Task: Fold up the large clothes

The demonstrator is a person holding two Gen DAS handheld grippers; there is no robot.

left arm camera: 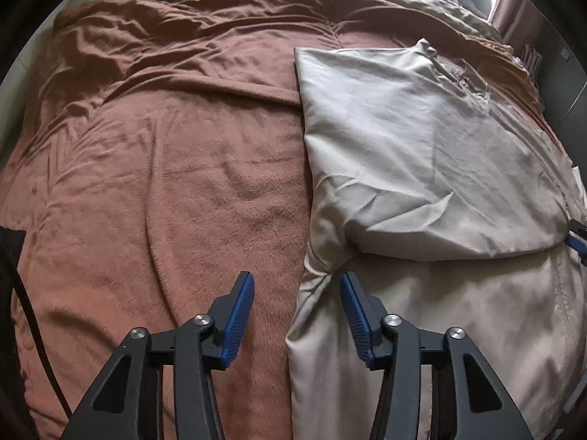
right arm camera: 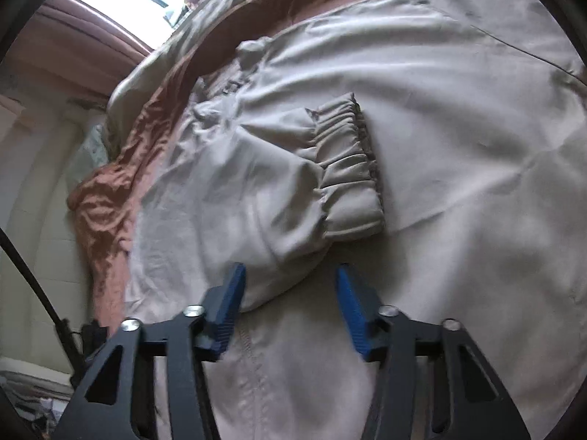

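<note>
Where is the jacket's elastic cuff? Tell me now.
In the right wrist view, the cuff lies folded across the beige jacket, just above the open right gripper.

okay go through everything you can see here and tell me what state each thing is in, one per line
Left claw: open, holding nothing, at the jacket's edge.
Right claw: open, empty, over the sleeve.
Beige jacket: lying on the blanket, partly folded.
Sleeve: folded across the jacket body.
Brown blanket: spread out, wrinkled.
</note>
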